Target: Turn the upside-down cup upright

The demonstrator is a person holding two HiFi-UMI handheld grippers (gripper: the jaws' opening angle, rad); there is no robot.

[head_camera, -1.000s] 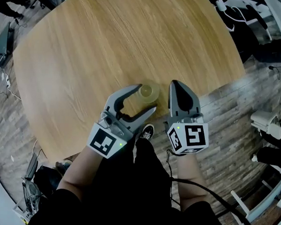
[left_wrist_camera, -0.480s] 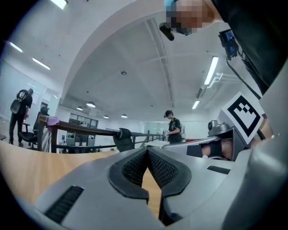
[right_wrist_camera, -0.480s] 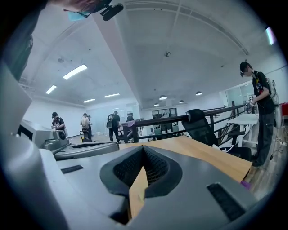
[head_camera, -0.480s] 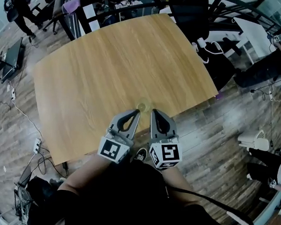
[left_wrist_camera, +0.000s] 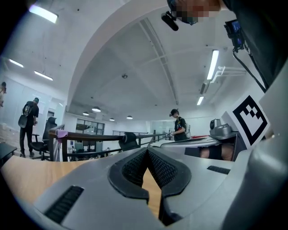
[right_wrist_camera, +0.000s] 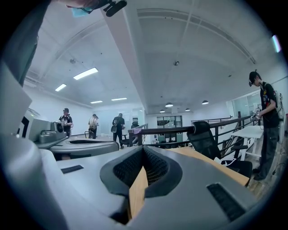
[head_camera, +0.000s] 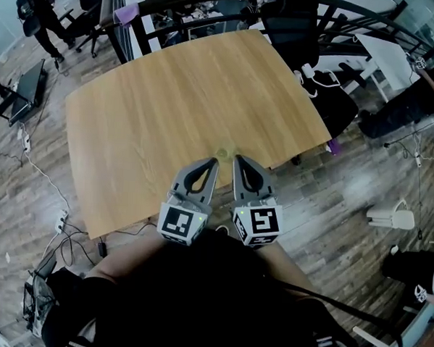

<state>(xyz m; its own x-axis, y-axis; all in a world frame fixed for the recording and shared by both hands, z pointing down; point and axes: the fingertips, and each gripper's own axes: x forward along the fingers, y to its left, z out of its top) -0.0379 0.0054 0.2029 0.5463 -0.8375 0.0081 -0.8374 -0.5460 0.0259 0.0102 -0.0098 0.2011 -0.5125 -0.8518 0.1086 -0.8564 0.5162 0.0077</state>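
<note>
While the cup [head_camera: 223, 152] sat near the table's [head_camera: 155, 108] near edge, just beyond your tips, it looked small, clear and light. It was probably thin plastic, slippery and easily dented, so a gentle pinch across its wall would have suited. Which way up it stood was too small to tell. Your left gripper [head_camera: 213, 162] and right gripper [head_camera: 238, 160] were both closed and empty.

Clear cup [head_camera: 224, 151] nr table [head_camera: 170, 94] edge

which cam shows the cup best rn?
Head view: the cup sits small on the table, just beyond the left tool and right tool. Both gripper views show shut jaws and table, no cup.
</note>
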